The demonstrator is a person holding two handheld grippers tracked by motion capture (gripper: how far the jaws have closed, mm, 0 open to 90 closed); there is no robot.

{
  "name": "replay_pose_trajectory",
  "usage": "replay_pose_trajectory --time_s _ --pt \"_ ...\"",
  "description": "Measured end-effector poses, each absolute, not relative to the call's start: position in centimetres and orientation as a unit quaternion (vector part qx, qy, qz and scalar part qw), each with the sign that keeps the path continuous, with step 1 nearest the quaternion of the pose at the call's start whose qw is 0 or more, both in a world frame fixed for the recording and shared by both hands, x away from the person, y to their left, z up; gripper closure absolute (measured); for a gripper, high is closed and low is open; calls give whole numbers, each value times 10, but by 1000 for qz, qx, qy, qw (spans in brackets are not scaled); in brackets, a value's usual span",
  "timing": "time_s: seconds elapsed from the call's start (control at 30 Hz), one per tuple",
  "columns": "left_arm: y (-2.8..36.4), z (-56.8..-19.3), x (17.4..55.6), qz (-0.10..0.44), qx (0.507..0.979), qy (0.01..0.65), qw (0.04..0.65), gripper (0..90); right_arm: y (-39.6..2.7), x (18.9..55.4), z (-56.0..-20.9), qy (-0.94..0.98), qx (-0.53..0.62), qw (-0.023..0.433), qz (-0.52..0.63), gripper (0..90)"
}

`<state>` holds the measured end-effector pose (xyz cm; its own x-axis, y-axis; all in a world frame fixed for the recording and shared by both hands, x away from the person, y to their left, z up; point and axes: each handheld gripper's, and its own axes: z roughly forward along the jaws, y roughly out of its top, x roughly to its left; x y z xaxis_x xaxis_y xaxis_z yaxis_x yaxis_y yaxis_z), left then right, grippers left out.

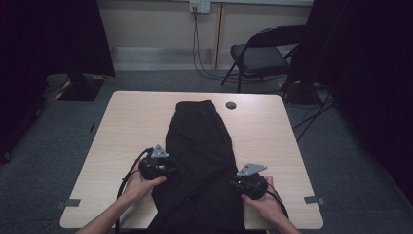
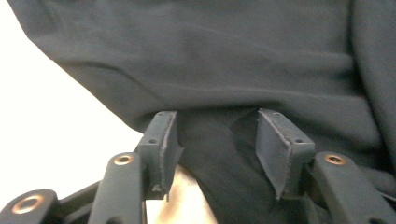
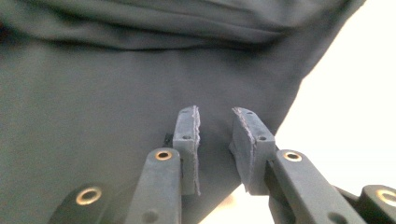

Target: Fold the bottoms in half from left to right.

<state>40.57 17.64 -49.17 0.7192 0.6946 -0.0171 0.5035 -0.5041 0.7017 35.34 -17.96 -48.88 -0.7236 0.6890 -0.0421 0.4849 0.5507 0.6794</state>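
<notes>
a pale wooden table (image 1: 126, 126) is bearing a long black garment (image 1: 199, 156), which is lying down the middle of it from near the far edge to the near edge, where it is hanging over. the cloth is lying in loose folds. a small dark round cap (image 1: 231, 106) is sitting in the tabletop just beside the garment's far end.

the left gripper (image 1: 168, 170) is resting at the garment's left edge; its jaws are standing well apart with a fold of cloth between them, pads not pressing. the right gripper (image 1: 234, 184) is sitting at the garment's right edge, jaws narrowly parted over the cloth's edge, a gap showing between the pads (image 3: 187, 135).
</notes>
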Motion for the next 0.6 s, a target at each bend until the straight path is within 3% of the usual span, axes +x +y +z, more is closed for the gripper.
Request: replay_pose_trajectory --time_s 0.1,0.5,0.53,0.6 --pt "176 -492 409 141 855 351 355 493 -187 361 -489 863 343 176 325 715" --pt "173 -495 421 151 847 359 363 458 -199 384 -490 849 374 198 317 709" --pt "173 -495 422 152 846 360 363 458 -195 380 -485 848 375 208 311 634" --pt "175 -496 427 154 840 370 366 453 -190 372 -474 839 373 197 344 579"
